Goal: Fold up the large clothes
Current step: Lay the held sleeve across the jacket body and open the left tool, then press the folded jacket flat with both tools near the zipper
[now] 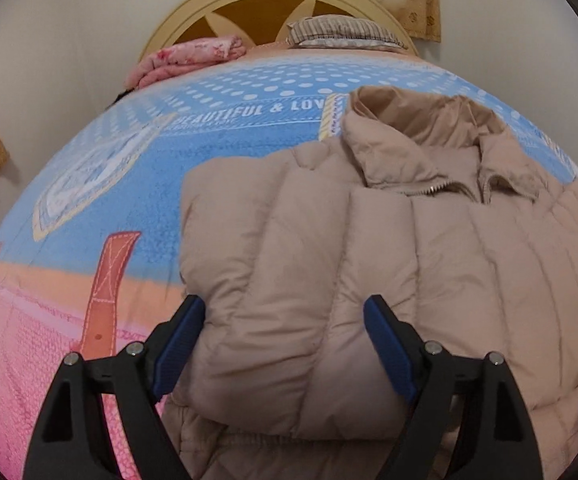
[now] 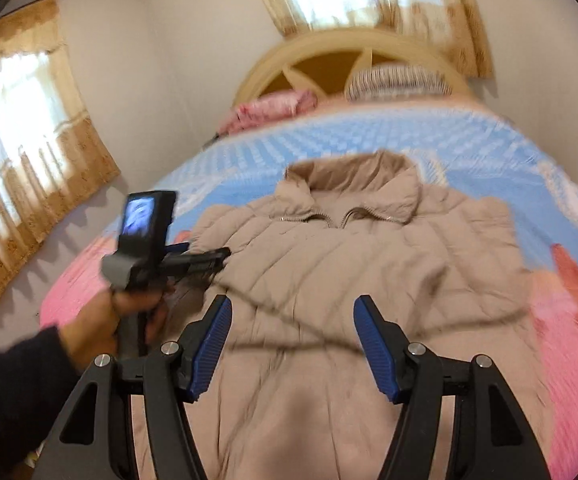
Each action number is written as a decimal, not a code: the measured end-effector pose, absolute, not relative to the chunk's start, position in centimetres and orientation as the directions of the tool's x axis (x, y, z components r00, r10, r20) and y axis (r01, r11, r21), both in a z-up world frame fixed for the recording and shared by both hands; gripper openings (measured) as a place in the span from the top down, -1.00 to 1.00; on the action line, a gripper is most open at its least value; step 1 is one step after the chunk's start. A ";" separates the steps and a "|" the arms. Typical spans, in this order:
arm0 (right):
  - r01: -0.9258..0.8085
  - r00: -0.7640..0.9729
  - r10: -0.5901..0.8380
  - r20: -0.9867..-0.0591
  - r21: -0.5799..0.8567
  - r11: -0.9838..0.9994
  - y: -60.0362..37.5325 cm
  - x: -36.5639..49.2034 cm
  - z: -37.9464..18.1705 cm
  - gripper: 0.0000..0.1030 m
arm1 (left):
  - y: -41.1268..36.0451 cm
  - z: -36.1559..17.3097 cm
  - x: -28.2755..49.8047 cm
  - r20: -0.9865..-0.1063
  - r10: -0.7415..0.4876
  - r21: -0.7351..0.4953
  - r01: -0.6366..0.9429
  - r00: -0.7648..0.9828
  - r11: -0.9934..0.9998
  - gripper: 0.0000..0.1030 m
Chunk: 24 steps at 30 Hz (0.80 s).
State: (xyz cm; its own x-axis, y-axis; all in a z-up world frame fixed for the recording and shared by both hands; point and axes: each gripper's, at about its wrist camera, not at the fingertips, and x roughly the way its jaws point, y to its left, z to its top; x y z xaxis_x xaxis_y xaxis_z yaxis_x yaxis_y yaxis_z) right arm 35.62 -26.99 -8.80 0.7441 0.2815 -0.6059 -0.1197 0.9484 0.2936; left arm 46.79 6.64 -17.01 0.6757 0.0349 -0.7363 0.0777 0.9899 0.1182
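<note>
A beige puffer jacket (image 1: 369, 240) lies front up on the bed, zipper partly undone at the collar (image 1: 429, 140). One sleeve is folded across its front. My left gripper (image 1: 284, 304) is open above that folded sleeve's lower end, and its blue pads (image 1: 181, 344) do not press the fabric. In the right wrist view the jacket (image 2: 349, 260) fills the middle and is blurred. My right gripper (image 2: 293, 304) is open over its lower part with nothing gripped. The left gripper (image 2: 213, 258) appears there at the jacket's left edge, held by a hand (image 2: 97, 328).
The bed cover (image 1: 229, 152) is blue with dots and pink nearer me. A pink folded blanket (image 1: 185, 60) and a striped pillow (image 1: 341, 32) lie by the headboard (image 1: 265, 0). A thin dark cable (image 2: 289, 320) crosses over the jacket. Curtained windows (image 2: 29, 140) stand at left and behind the bed.
</note>
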 end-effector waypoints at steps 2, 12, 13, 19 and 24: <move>-0.096 0.708 0.241 -0.664 0.247 0.964 -26.6 38.8 -10.6 -0.24 | 6.7 -16.0 46.3 -0.717 0.035 0.121 0.075 0.697 0.990 -0.65; 0.008 0.652 0.159 -0.741 0.217 0.976 -29.0 41.3 -17.8 -0.11 | 4.8 -13.0 48.0 -0.695 -0.139 -0.031 0.163 0.706 0.986 -0.98; 0.009 0.654 0.157 -0.740 0.215 0.977 -29.0 41.1 -17.9 -0.11 | 4.6 -14.0 48.6 -0.720 -0.123 -0.032 0.144 0.682 0.989 -0.98; 0.007 0.674 0.179 -0.717 0.248 0.969 -29.2 40.9 -18.7 -0.11 | 4.4 -18.1 49.0 -0.756 -0.070 -0.006 0.100 0.651 0.995 -1.00; 0.007 0.672 0.168 -0.721 0.233 0.972 -29.0 40.9 -18.8 -0.11 | 4.4 -18.7 49.1 -0.759 -0.061 -0.004 0.089 0.648 0.996 -1.00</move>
